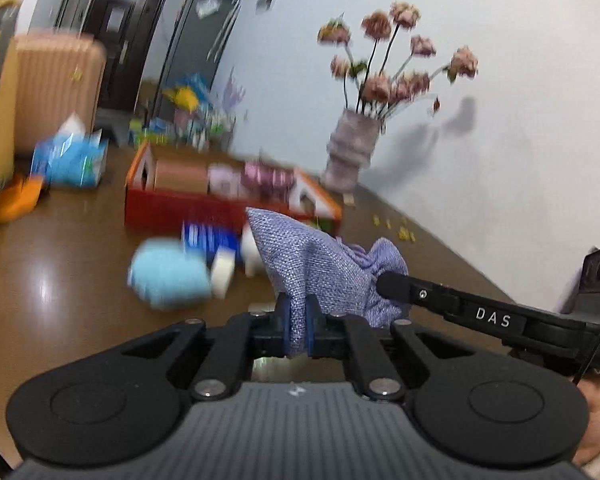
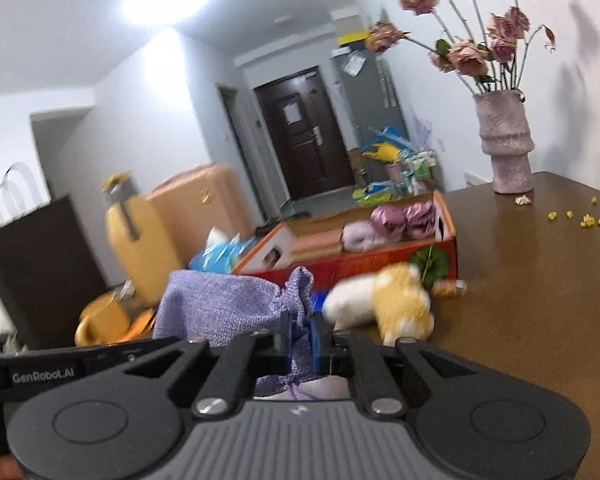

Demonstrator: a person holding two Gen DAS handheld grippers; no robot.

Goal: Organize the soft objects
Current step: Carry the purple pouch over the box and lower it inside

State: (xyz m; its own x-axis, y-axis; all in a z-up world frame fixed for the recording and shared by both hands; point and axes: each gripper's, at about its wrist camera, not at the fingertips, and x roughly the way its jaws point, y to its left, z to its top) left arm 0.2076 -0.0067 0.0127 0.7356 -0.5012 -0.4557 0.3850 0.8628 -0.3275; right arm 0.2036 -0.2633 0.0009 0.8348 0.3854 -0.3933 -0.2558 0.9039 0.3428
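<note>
A lilac woven drawstring pouch [image 1: 320,264] hangs above the brown table, held from both sides. My left gripper [image 1: 299,324] is shut on its lower edge. My right gripper [image 2: 301,342] is shut on the gathered mouth of the pouch [image 2: 220,304]; in the left wrist view its finger [image 1: 396,286] comes in from the right. Behind stands a red open box [image 1: 204,208] with pink and lilac soft things inside [image 2: 404,220]. A light blue plush [image 1: 168,276] lies on the table left of the pouch. A yellow and white plush [image 2: 392,300] lies in front of the box.
A pink vase of dried roses [image 2: 504,140] stands at the table's far edge by the wall, with yellow crumbs [image 2: 580,218] near it. A blue tissue pack [image 1: 72,156] and an orange cloth [image 1: 8,204] lie at the left. Suitcases [image 2: 172,224] stand beyond the table.
</note>
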